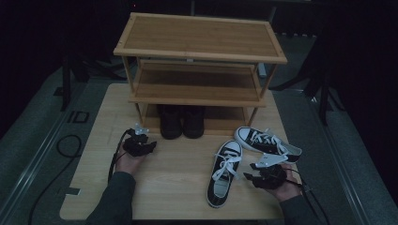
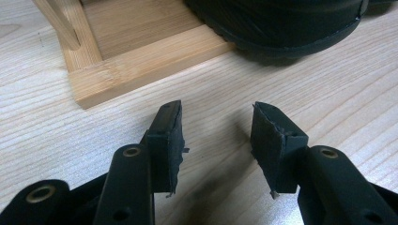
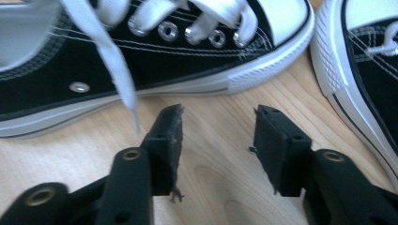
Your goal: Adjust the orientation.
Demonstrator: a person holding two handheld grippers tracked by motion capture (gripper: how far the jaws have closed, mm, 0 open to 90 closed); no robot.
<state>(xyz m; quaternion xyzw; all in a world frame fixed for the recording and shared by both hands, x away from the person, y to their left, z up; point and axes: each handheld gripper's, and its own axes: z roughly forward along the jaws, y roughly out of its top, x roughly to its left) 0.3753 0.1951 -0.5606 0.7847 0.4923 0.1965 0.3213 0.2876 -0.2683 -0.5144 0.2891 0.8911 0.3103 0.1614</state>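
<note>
Looking along my right tongs (image 3: 218, 117), I see the jaws parted with only bare wood between them, nothing gripped; the near black canvas sneaker with white laces and white rubber toe cap (image 3: 155, 51) lies just ahead of the tips, one lace end dangling beside the left jaw. The second matching sneaker (image 3: 361, 70) sits off to the right of that jaw pair, toe close to the first. My left tongs (image 2: 217, 122) are likewise released and empty, resting low on the pale wooden tabletop (image 2: 328, 93), pointed at the base rail of the three-tier bamboo shoe rack (image 2: 141, 65), with a dark boot (image 2: 281, 23) just beyond.

From above, I judge the job half done: the pair of dark boots (image 1: 182, 121) already stands on the rack's bottom tier, while both sneakers remain on the table beside my right hand (image 1: 284, 180), neither yet picked up.
</note>
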